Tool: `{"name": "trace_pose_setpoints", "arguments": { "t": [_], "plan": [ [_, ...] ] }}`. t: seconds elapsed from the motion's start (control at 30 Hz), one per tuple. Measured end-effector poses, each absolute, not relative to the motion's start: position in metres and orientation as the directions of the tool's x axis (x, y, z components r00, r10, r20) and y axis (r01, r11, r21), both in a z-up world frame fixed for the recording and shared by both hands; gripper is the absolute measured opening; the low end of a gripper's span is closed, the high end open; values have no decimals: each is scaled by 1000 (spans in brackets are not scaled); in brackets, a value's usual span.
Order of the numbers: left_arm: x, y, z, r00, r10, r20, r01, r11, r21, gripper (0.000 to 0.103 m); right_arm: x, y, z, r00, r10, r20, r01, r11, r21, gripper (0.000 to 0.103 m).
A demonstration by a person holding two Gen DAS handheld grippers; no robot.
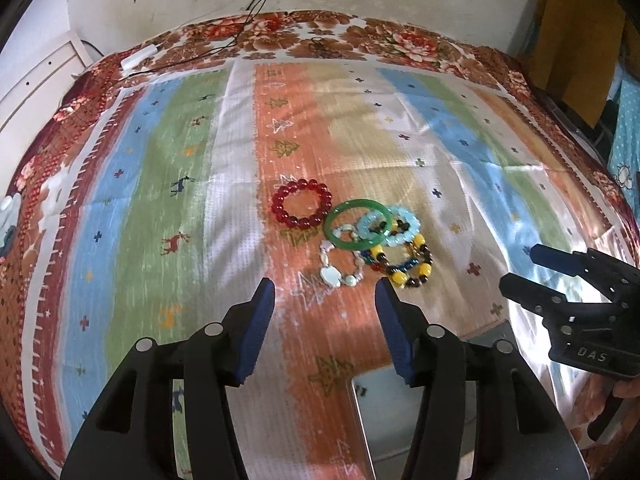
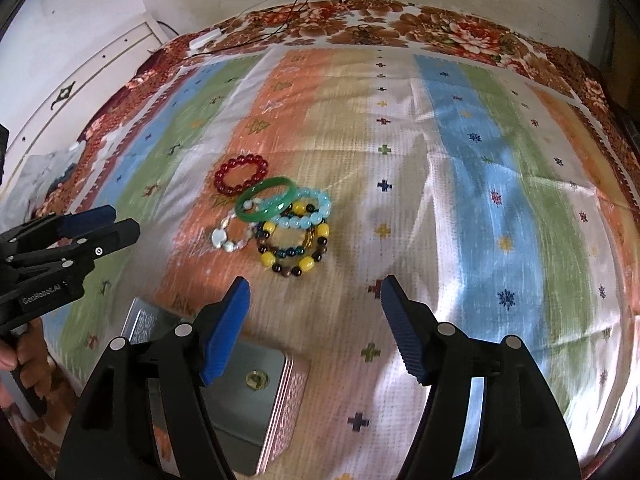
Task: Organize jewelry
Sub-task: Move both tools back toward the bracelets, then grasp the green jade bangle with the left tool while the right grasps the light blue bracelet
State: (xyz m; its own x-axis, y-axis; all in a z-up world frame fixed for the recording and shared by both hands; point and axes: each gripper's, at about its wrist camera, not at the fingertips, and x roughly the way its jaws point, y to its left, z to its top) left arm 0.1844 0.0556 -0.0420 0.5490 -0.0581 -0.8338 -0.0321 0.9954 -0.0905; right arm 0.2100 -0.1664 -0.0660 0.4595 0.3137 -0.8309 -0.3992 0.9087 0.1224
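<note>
Nearest me sits the tin (image 2: 256, 396), under my right gripper (image 2: 316, 308). Its jaws stand wide apart, empty. My left gripper (image 1: 326, 304) also gapes, holding nothing. Just beyond, on the striped cloth (image 1: 180, 200), the bracelets lie heaped: yellow beads (image 1: 404, 266), pearly strand (image 1: 340, 268), green bangle (image 1: 356, 222), pale blue beads (image 1: 390, 224). Red beads (image 1: 302, 202) lie farthest, slightly apart.

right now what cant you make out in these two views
- Tin: right view, the right gripper's finger hides its near left part, so whether a lid is on it is unclear; left view, only a corner shows.
- Gold object in the tin: too small to identify.
- White bracelet: blurred, and partly under the green bangle.
- Left gripper: right view, cut off by the left edge.
</note>
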Motion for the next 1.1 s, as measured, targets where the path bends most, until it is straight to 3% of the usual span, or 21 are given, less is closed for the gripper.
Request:
{"name": "trace_pose_setpoints", "arguments": {
  "t": [0.2, 0.3, 1.1],
  "plan": [
    [206, 62, -52, 526, -56, -849, -47, 994, -95, 52, 229, -159, -75, 433, 316, -844, -392, 909, 139, 68],
    [215, 61, -56, 517, -46, -855, -49, 995, -83, 52, 239, -161, -80, 389, 371, -843, -372, 901, 224, 68],
    [275, 78, -100, 439, -41, -898, -79, 993, -84, 52, 290, -135, -111, 345, 302, -889, -362, 916, 171, 68]
  ]
}}
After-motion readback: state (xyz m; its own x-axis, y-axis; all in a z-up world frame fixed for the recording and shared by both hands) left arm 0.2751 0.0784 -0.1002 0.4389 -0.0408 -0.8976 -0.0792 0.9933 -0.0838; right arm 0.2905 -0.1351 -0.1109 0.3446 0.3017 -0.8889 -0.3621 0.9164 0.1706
